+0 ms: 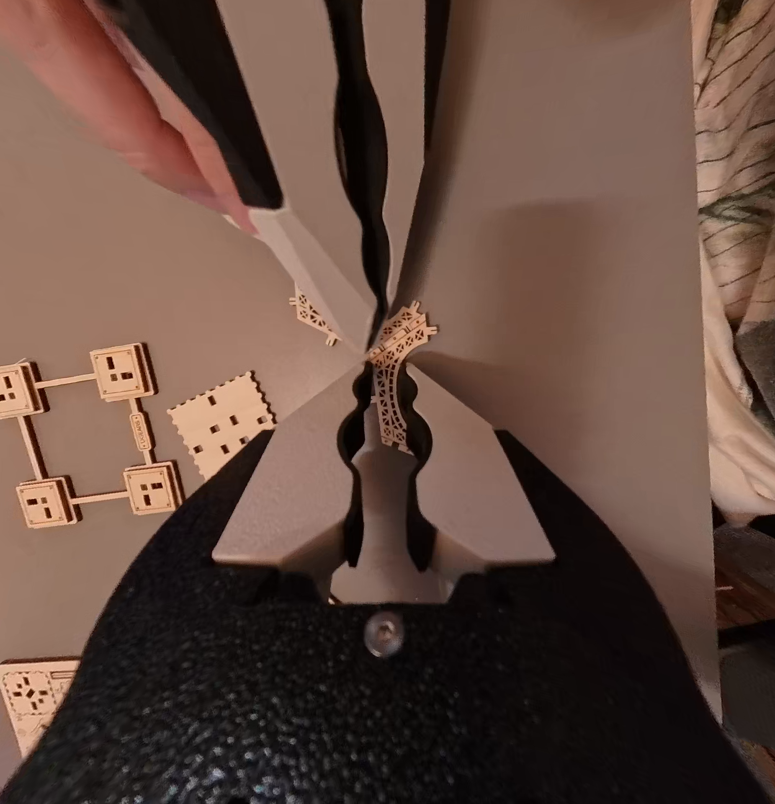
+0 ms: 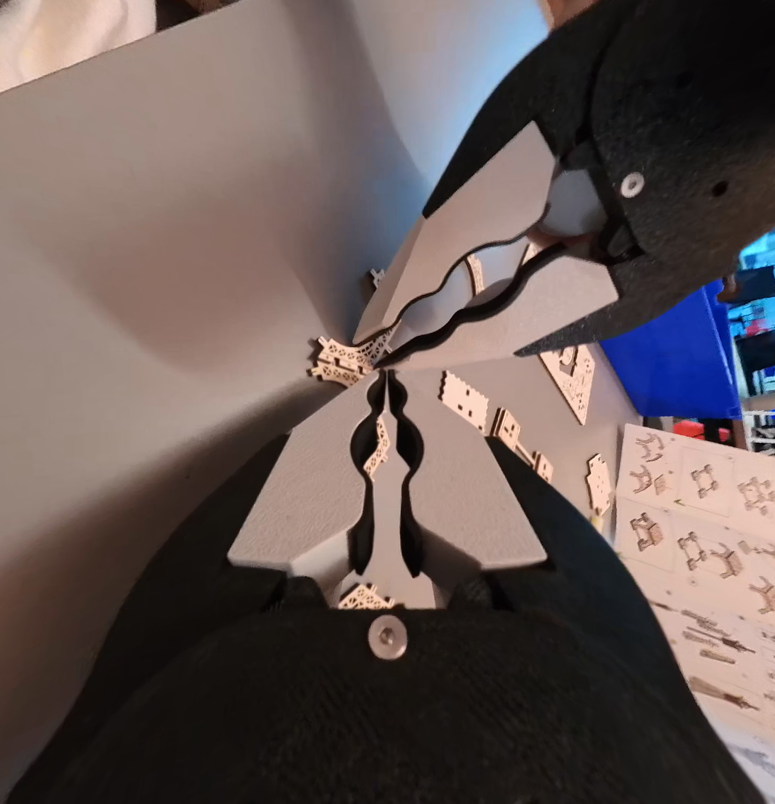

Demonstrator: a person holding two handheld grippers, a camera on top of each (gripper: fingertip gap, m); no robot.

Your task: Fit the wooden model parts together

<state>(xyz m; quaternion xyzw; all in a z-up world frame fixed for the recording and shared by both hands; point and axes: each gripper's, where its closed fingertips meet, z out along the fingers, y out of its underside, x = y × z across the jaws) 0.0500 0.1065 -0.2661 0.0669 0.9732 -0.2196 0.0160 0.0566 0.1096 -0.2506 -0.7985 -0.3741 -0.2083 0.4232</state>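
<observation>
My left gripper [image 1: 370, 370] is shut on a curved wooden lattice piece [image 1: 390, 409] that runs back between its fingers. My right gripper [image 1: 374, 341] comes in from the top, tip to tip with the left, and is shut on a second lattice piece [image 2: 379, 452]. The two pieces meet in a small lattice cluster [image 1: 405, 333] just beyond both sets of tips, held above the grey table [image 1: 551, 304]. In the right wrist view my right gripper [image 2: 385, 376] faces the left gripper [image 2: 379, 356], and the cluster [image 2: 337, 363] sticks out to the left.
A wooden square frame with corner blocks [image 1: 85, 435], a notched plate with square holes [image 1: 222, 422] and a flat panel [image 1: 29, 696] lie on the table at left. An instruction sheet [image 2: 703, 544], a blue bin [image 2: 681, 361] and a hand [image 1: 94, 108] also show. Only a small space, under 4 cm, lies between the two pairs of fingers.
</observation>
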